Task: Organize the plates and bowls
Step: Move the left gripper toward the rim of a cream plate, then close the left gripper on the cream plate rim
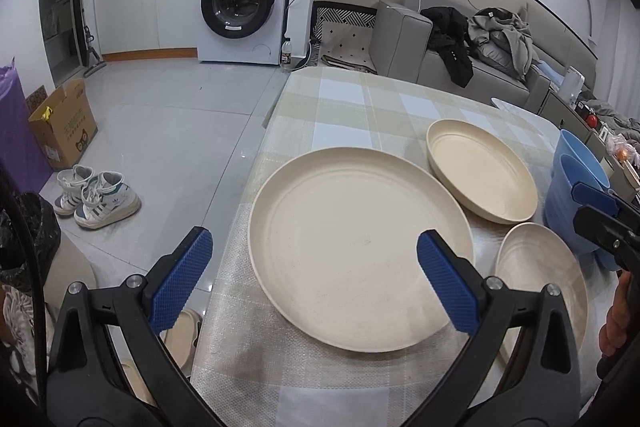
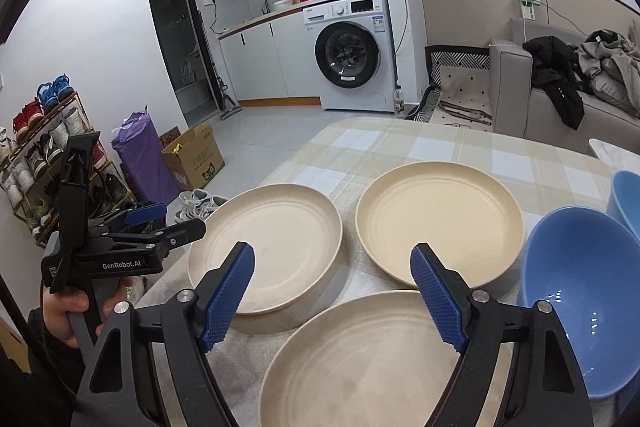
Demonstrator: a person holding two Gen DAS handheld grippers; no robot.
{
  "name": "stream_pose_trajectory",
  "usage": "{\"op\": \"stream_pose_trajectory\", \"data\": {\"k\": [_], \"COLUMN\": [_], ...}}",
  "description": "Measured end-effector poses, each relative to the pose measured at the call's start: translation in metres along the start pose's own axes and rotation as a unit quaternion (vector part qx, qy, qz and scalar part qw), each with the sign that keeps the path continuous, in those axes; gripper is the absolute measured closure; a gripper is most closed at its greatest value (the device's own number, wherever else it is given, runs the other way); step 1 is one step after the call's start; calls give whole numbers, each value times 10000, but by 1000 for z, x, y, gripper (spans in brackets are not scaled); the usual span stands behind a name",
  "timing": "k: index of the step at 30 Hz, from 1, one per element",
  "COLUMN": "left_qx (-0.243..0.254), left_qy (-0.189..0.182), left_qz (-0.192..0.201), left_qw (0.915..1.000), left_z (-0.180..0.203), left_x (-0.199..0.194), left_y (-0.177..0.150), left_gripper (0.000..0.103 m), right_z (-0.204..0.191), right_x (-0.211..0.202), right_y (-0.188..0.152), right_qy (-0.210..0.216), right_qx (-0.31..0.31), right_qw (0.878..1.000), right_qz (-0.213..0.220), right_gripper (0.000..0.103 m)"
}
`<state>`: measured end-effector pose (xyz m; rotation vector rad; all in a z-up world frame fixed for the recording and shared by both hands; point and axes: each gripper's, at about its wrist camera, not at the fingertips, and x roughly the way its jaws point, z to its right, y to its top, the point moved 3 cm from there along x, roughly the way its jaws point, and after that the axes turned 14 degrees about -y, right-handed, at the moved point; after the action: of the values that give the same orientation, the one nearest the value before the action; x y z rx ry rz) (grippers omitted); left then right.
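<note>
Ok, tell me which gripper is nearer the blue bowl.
Right. The right gripper hovers over the plates just beside the blue bowl; the left gripper is at the big plate, farther off.

Black grippers (image 1: 315,279) — blue ribbed pads, silver screws, "GenRobot.AI" lettering.

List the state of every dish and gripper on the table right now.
left gripper: open, empty, over the large plate
right gripper: open, empty
large plate: upright, empty
deep plate: upright, empty
small plate: upright, empty
near blue bowl: upright, empty
far blue bowl: upright, contents hidden
</note>
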<state>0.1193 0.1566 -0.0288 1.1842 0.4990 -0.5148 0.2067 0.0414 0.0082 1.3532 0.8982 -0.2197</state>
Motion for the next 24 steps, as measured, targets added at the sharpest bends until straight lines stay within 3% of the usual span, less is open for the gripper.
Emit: {"op": "stream_pose_trajectory", "data": {"k": [19, 24], "left_qx": [-388, -430], "left_qy": [46, 17], "left_qz": [-413, -505], "left_qw": [9984, 9978], "left_z": [-35, -37], "left_x": [47, 57], "left_y": [-11, -13], "left_gripper": [24, 35], "right_z": [-22, -27], "right_x": [89, 104], "right_y": [-12, -13], "right_qy": [60, 16], "right_qx": [-129, -163], "right_qw": [9954, 9939], "right_qz": [-947, -1092], "right_gripper": [47, 50]}}
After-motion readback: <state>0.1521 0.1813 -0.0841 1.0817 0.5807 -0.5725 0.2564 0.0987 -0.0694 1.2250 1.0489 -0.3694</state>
